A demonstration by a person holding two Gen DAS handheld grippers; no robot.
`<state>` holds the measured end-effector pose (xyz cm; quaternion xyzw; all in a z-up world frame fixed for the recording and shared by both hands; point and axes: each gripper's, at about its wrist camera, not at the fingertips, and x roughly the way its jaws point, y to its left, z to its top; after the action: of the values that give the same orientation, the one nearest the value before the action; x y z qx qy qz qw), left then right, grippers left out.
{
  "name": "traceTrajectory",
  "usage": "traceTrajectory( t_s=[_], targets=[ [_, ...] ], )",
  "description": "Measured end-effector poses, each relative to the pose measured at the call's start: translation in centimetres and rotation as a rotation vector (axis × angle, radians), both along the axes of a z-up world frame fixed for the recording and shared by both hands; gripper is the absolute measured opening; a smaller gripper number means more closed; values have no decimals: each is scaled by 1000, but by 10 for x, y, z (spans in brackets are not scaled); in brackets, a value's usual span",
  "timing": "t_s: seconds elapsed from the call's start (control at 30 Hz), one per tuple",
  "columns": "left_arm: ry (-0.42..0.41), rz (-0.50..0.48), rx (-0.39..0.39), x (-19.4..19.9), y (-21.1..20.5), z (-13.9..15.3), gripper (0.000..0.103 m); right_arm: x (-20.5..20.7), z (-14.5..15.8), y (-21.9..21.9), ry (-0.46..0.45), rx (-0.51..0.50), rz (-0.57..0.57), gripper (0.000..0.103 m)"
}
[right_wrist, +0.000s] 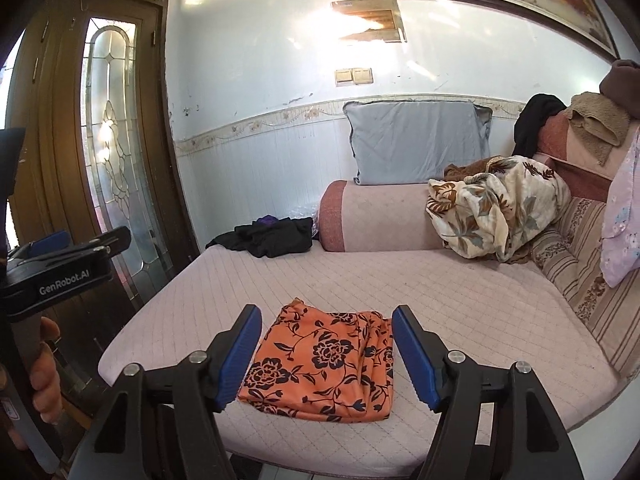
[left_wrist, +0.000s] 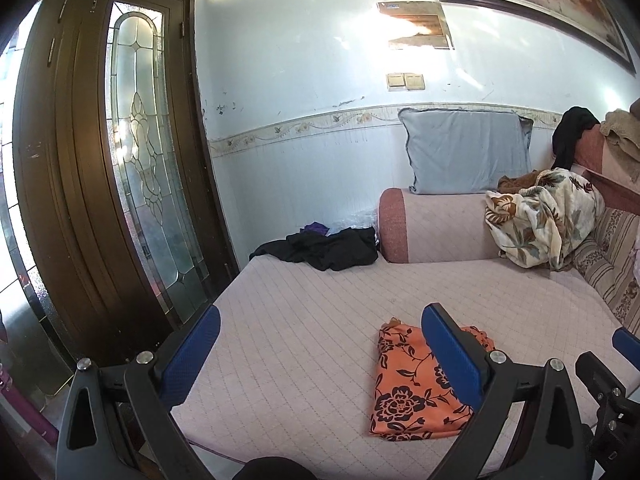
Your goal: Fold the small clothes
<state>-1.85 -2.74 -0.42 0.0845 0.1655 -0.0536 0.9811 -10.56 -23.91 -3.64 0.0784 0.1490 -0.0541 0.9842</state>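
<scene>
Pale pink quilted bedding (right_wrist: 360, 280) covers the low sofa-bed, and near its front edge lies the orange floral garment (right_wrist: 324, 364), already folded into a compact rectangle whose long axis runs away from the cameras toward the wall. It lies flat, with gathered folds along its right side. Both grippers hover above and short of it, touching nothing. The right gripper (right_wrist: 326, 356) frames the cloth squarely between its blue pads, jaws partly spread and empty, so it seems the nearer and better lined up. The left gripper (left_wrist: 320, 352) stands spread wide and empty, set off to the cloth's left: in its view the garment (left_wrist: 416, 392) lies behind the right-hand finger. Farther back, a crumpled dark garment (right_wrist: 272, 236) waits at the far left corner, probably the next piece to fold. The right wrist view alone shows the whole orange rectangle and the person's hand (right_wrist: 44, 364) gripping the left tool; the left view hides part of the cloth behind its finger
</scene>
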Motion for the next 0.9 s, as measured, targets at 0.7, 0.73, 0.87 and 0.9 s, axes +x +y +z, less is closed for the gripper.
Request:
traceTrajectory(
  t_s=[0.7, 0.73, 0.87, 0.9],
  targets=[
    [6, -3, -28, -4, 16, 6, 101, 4, 6, 13, 14, 21, -36, 71],
    [6, -3, -31, -4, 17, 6, 101, 5, 8, 15, 12, 19, -37, 71],
    [7, 4, -43, -5, 23, 8, 101, 7, 15, 18, 8, 11, -38, 71],
    [6, 6, -48, -5, 25, 8, 101, 7, 16, 20, 8, 10, -38, 71]
  ],
)
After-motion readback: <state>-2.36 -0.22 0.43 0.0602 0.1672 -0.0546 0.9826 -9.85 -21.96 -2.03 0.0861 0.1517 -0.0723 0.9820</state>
